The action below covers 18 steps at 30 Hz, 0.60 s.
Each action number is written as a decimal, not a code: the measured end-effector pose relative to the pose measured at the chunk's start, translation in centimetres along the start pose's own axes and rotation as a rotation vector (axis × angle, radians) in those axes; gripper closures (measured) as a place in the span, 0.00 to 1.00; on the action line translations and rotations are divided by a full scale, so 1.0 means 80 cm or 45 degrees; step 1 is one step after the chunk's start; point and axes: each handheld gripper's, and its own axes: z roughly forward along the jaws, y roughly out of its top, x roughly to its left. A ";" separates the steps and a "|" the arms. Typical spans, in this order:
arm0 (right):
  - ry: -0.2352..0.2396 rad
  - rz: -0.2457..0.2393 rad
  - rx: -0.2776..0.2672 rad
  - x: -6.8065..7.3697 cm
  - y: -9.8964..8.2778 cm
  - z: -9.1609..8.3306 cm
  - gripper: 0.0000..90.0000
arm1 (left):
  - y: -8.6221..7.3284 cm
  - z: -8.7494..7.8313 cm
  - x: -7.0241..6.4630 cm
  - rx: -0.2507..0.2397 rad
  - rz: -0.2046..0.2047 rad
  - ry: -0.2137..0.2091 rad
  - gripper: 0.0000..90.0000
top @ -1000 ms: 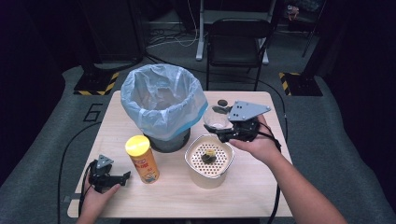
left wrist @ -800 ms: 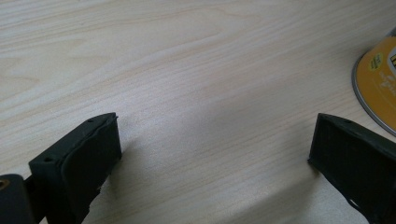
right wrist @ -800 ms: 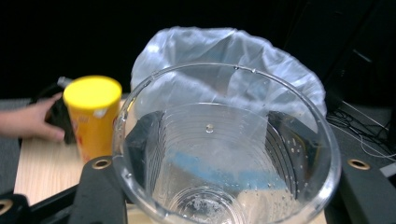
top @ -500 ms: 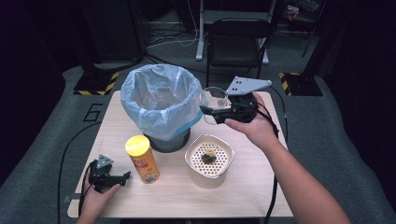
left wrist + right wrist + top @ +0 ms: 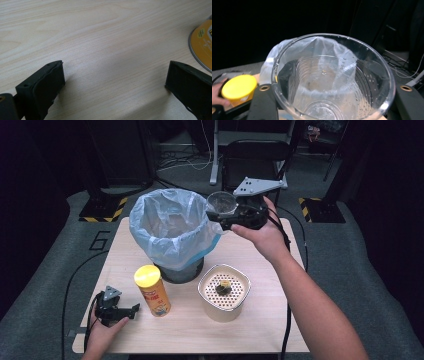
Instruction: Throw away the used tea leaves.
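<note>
Counter [image 5: 260, 330] of pale wood carries everything, set among dark surroundings. Bin [image 5: 172, 227] lined with a pale blue bag stands at the far left-centre of the counter, largest thing on it. Cream pot [image 5: 224, 292] with a perforated insert sits nearer, right of centre, with a small dark scrap lying on the insert. Yellow-lidded can [image 5: 151, 290] stands upright just in front of the bin, left of the cream pot.

Right gripper [image 5: 227, 215] is held above the counter at the bin's right rim, with the person's right hand beneath it. Its jaws have just been opening a little, yet they are still clamped on the clear plastic cup [image 5: 222, 202], one jaw on each side of the cup wall. In the right gripper view the cup [image 5: 332, 80] is see-through, beaded with droplets, with the bag showing behind it.

Left gripper [image 5: 119, 309] rests low at the near-left corner, jaws spread wide with bare wood between them, near the can.
</note>
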 end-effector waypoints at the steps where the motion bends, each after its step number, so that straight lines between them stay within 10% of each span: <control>1: -0.014 0.011 0.000 -0.001 0.003 0.003 0.39 | 0.000 0.000 0.000 0.001 0.002 0.000 0.02; 18: -0.035 0.049 0.030 0.006 0.023 0.090 0.35 | 0.000 -0.001 0.000 0.014 -0.001 -0.008 0.02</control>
